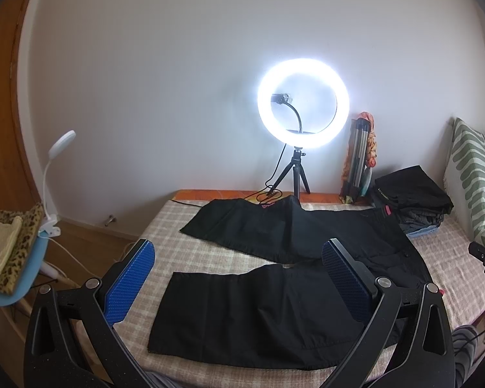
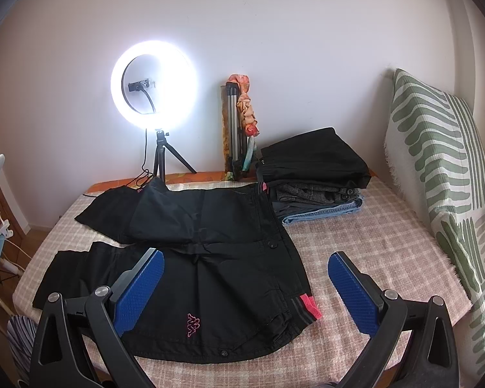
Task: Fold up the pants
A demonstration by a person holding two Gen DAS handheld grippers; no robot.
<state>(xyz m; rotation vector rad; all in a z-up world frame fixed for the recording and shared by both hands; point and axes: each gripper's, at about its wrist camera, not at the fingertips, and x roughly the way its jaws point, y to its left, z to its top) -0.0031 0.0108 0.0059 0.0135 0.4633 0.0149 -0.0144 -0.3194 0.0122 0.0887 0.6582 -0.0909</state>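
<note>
A pair of black pants [image 2: 216,245] lies spread flat on a bed [image 2: 371,252] covered in a pale pink-and-cream checked blanket. The waist end points to the right and near side, the two legs run out to the left, parted by a narrow wedge of blanket between them. The fabric is thin and matte, with soft creases around the crotch. A small pink embroidered logo [image 2: 192,325] sits near the near waist edge, a pink tab [image 2: 310,305] marks the near right corner of the waistband, and dark buttons show along the fly.

The left claw [image 1: 239,281] hangs above the near leg with its blue-padded fingers [image 1: 131,283] spread wide, holding nothing. The right claw [image 2: 245,291] hovers above the waist end, its fingers [image 2: 350,289] equally wide apart and empty.

On the far right of the bed a stack of folded clothes [image 2: 313,177] sits just beside the far waist corner. A lit ring light on a small tripod [image 2: 153,93] stands at the far edge against the wall, and a green-and-white patterned pillow [image 2: 436,168] leans up on the right.
</note>
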